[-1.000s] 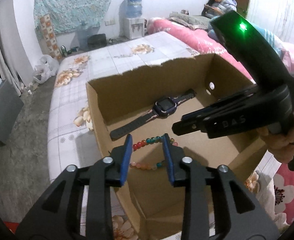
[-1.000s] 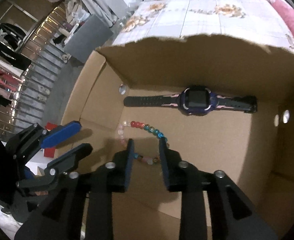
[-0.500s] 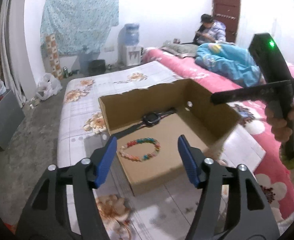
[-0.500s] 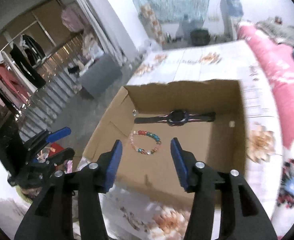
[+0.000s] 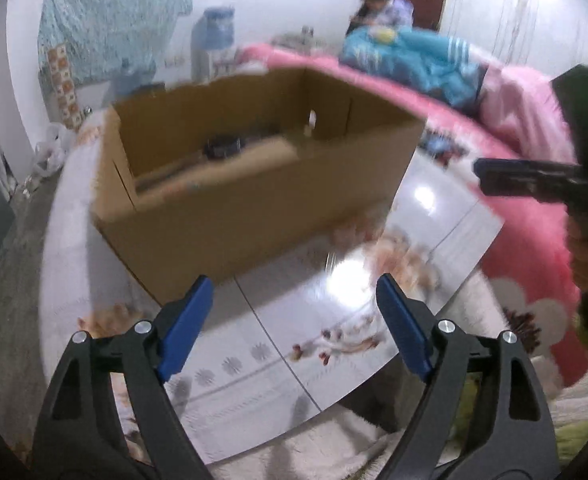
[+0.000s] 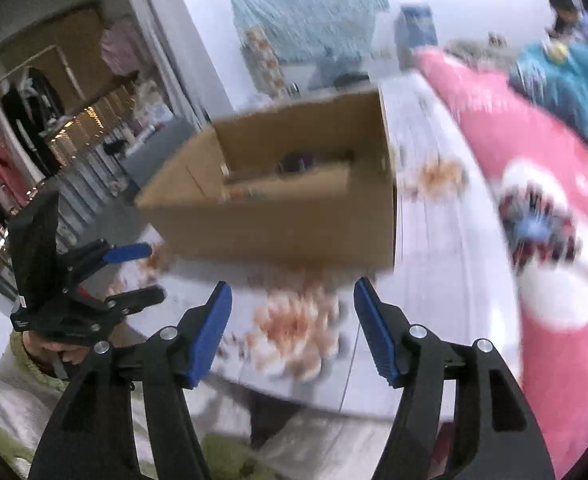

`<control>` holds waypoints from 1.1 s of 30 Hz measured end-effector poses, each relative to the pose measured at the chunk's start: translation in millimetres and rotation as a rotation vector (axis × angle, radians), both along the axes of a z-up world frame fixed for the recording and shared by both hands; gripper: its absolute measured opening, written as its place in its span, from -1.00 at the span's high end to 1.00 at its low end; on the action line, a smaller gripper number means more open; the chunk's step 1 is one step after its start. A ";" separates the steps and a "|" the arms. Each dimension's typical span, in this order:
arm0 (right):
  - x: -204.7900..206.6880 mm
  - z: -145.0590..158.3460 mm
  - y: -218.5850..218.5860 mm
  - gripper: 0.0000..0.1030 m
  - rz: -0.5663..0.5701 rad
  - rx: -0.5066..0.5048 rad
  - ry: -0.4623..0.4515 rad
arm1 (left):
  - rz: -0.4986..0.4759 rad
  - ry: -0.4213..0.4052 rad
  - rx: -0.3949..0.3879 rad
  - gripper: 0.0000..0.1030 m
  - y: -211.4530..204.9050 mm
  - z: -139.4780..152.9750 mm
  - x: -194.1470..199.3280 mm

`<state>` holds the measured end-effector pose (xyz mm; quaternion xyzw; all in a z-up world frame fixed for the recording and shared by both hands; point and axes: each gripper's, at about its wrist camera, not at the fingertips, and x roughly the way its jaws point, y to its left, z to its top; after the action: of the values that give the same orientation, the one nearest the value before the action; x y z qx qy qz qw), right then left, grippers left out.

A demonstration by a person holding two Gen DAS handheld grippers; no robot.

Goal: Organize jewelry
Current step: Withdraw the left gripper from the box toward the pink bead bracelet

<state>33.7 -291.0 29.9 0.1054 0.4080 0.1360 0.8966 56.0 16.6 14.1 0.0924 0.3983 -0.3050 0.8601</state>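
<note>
A brown cardboard box [image 5: 254,184] stands on the table, and the dark watch [image 5: 222,147] lies inside against its far wall. The box's near wall hides most of the bead bracelet; only a blurred strip of beads [image 6: 246,191] shows in the right wrist view. My left gripper [image 5: 294,292] hovers over the table in front of the box, jaws opening, nothing between them. My right gripper [image 6: 292,292] is also back from the box [image 6: 294,200], jaws opening and empty. Each gripper shows in the other's view: the right one [image 5: 489,176], the left one [image 6: 150,270].
The table [image 5: 333,320] has a glossy floral cover and its near edge lies just below the grippers. A pink blanket [image 5: 513,208] lies to the right. A person [image 5: 373,4] sits at the back. A water dispenser [image 5: 214,40] and a clothes rack [image 6: 34,120] stand further off.
Both grippers have drawn back out of the box to the table's near edge while their jaws spread wide. The bracelet and watch stayed in the box.
</note>
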 end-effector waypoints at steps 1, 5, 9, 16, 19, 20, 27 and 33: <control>0.0 -14.7 2.7 -0.21 -0.008 0.004 0.039 | 0.003 0.006 0.024 -0.55 -4.7 -11.4 -0.4; 6.2 -40.8 10.8 -0.21 -0.027 -0.024 0.093 | 0.026 -0.009 0.086 -0.55 -14.9 -29.5 4.0; 23.2 -38.6 8.9 0.03 -0.066 -0.020 0.074 | 0.071 -0.038 0.063 -0.55 -10.3 -23.9 16.0; 64.4 -26.4 -4.8 0.25 -0.136 0.020 0.020 | 0.146 0.003 -0.046 -0.55 3.6 -14.2 47.3; 75.6 -22.7 -7.2 0.27 -0.144 0.027 0.001 | 0.165 0.000 -0.053 -0.55 3.9 -14.2 54.7; 79.2 -22.6 -7.8 0.27 -0.143 0.030 0.001 | 0.168 0.003 -0.061 -0.55 3.8 -14.4 56.4; 63.9 -32.7 -6.6 0.24 -0.120 -0.014 0.038 | 0.128 0.023 -0.054 -0.58 1.3 -21.3 46.2; 37.2 -62.8 11.3 -0.22 -0.097 -0.208 0.122 | 0.108 0.041 0.190 -0.62 -26.9 -57.0 32.6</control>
<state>70.9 -279.7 -32.8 0.0393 0.4683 0.0428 0.8817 88.6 -10.2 -42.9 0.1458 0.4475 -0.2209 0.8542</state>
